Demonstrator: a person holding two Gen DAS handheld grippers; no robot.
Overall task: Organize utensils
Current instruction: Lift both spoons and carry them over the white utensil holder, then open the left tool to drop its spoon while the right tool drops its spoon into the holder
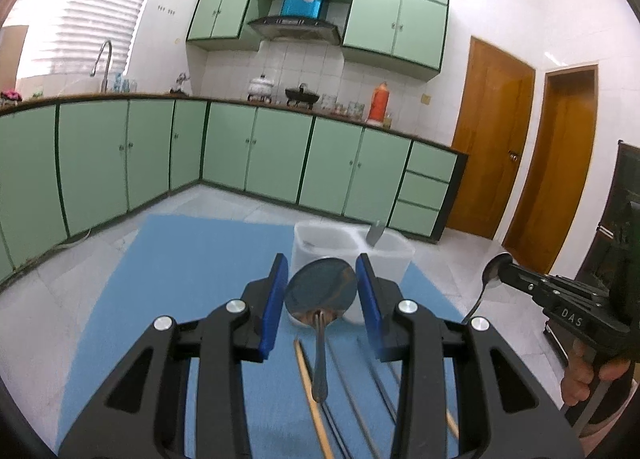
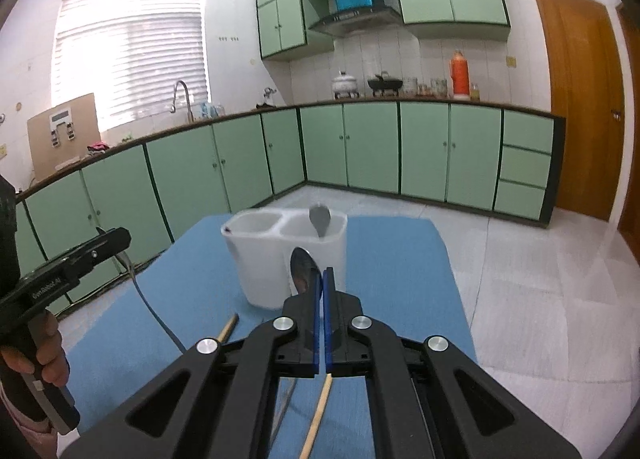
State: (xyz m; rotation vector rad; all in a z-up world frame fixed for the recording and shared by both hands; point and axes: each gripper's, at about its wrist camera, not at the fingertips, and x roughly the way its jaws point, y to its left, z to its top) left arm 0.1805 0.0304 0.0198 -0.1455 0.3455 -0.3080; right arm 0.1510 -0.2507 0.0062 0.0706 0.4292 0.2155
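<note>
Spoons, two, one held in each of my grippers above the blue bench (image 1: 192,259).

Left wrist view: my left gripper (image 1: 322,291) was narrowed on the bowl of a large spoon (image 1: 322,293), its pads against the bowl's edges and the handle hanging back toward me. It pointed slightly downward at the white two-compartment holder (image 1: 320,243), which stood just beyond the spoon. One utensil (image 1: 376,234) already stood in the right compartment. Wooden chopsticks (image 1: 310,391) and metal ones (image 1: 352,391) lay on the bench below. At the right edge, my right hand (image 1: 588,379) gripped its handle.

Right wrist view: my right gripper (image 2: 322,279) was clamped on a smaller spoon (image 2: 302,265), pinched at the bowl, its handle trailing down out of clear sight. It aimed a little downward at the holder (image 2: 256,259), just ahead. My left hand (image 2: 44,359) showed at the left.

Handling note, as I judged it: each spoon wanted carrying over the right compartment, handle lowest, and releasing only once the handle was inside the rim, one gripper at a time to avoid crowding.
</note>
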